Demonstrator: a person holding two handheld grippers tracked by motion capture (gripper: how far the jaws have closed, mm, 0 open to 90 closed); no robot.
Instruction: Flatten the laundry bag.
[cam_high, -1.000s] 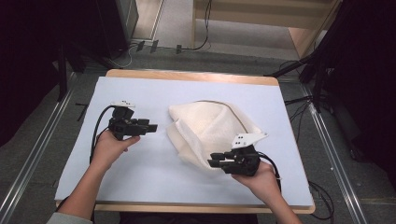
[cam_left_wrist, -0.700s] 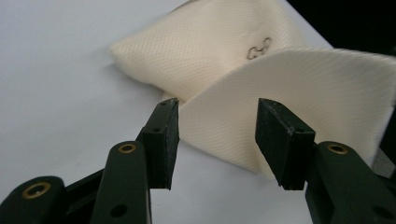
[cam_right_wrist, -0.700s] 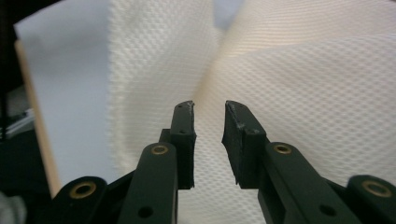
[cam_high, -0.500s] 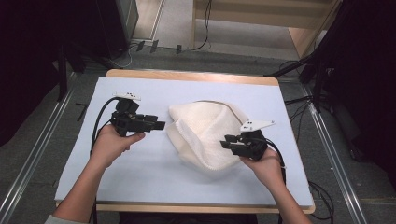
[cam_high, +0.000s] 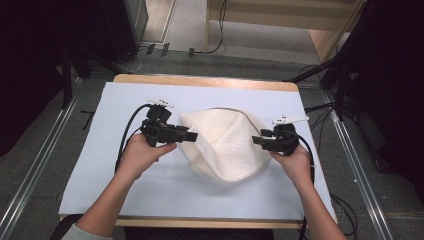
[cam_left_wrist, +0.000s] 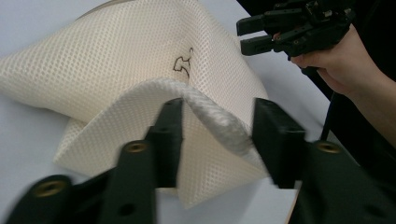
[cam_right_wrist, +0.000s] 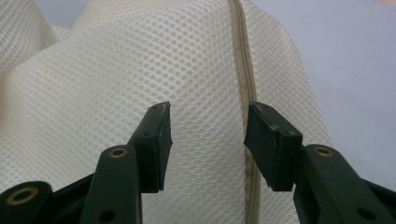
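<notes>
The cream mesh bag (cam_high: 225, 145) lies folded mid-surface (cam_high: 150, 190) between the two tongs. The left tongs (cam_left_wrist: 217, 135) have just been closing but stand apart, straddling a raised corded fold without visibly pressing it. The right tongs (cam_right_wrist: 208, 140) have just been opening, apart over the mesh beside the zip (cam_right_wrist: 243, 74); the small dark mark (cam_left_wrist: 183, 63) is unreadable.
</notes>
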